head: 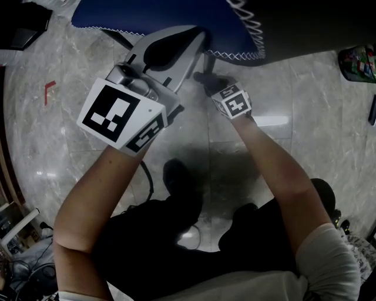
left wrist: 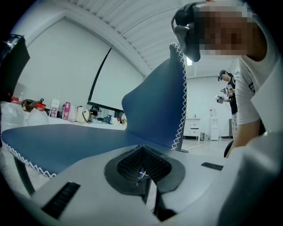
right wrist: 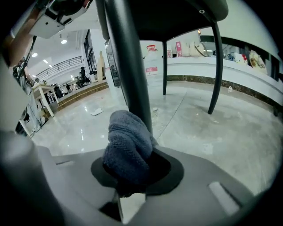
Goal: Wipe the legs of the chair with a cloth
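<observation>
The chair has a blue seat (head: 176, 17) with white stitching and thin black legs. In the right gripper view, my right gripper (right wrist: 132, 170) is shut on a bunched dark grey-blue cloth (right wrist: 128, 148), which presses against the nearest black leg (right wrist: 128, 66). In the head view, that gripper (head: 204, 77) sits low under the seat's edge beside the leg (head: 207, 59). My left gripper (head: 197, 38) is raised next to the seat edge. Its jaws are shut on nothing (left wrist: 142, 171), with the blue seat (left wrist: 66, 141) and backrest (left wrist: 159, 106) just beyond them.
Two more black chair legs (right wrist: 216, 62) (right wrist: 164, 66) stand farther back on the grey marble floor (right wrist: 230, 128). A red bracket (head: 50, 88) lies on the floor to the left, and cables (head: 23, 264) at the lower left. Another person (left wrist: 230, 95) stands far off.
</observation>
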`<action>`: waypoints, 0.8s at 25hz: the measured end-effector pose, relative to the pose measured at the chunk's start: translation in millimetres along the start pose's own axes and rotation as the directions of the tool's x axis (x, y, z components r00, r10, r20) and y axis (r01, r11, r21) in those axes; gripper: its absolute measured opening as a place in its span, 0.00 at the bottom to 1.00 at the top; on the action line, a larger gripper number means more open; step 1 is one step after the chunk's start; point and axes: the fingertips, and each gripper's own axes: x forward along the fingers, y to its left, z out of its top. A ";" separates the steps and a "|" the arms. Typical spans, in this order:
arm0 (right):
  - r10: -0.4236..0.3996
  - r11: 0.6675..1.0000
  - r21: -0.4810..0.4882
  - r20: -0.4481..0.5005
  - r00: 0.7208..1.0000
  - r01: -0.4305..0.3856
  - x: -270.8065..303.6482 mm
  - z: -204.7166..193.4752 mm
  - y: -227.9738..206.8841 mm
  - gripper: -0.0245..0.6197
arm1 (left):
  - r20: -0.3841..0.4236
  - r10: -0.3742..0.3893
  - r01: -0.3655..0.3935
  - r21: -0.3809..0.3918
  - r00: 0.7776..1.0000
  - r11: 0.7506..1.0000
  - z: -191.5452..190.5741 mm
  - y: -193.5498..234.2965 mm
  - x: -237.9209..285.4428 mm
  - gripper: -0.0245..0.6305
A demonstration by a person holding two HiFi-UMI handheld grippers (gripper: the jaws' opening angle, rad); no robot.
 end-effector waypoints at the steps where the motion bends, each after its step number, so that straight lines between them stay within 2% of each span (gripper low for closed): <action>1: -0.002 1.000 0.000 0.006 1.000 0.002 -1.4 1.8 -1.0 0.18 | -0.001 0.001 -0.001 -0.006 1.000 1.000 -0.1 0.6 0.5 0.05; 4: -0.009 1.000 -0.002 0.054 0.999 0.009 -20.6 18.0 -1.5 0.18 | -0.006 0.001 -0.001 -0.017 1.000 1.000 0.1 -0.1 1.5 0.05; 9: 0.002 1.000 -0.028 0.212 0.977 0.004 -82.4 78.2 13.1 0.18 | 0.001 0.012 -0.012 0.006 1.000 1.000 2.1 -3.9 0.2 0.05; 12: 0.002 0.999 -0.042 0.319 0.948 0.012 -125.6 116.1 21.0 0.18 | -0.001 0.015 -0.015 0.014 1.000 1.000 2.1 -6.8 2.2 0.05; 16: 0.008 0.993 -0.109 0.452 0.892 0.046 -182.9 170.6 36.5 0.18 | -0.008 0.032 -0.032 0.009 0.999 0.999 2.9 -5.7 1.5 0.05; 20: 0.016 0.989 -0.136 0.522 0.853 0.065 -210.3 198.0 43.6 0.18 | -0.013 0.041 -0.041 0.013 0.999 0.999 3.6 -4.6 1.7 0.05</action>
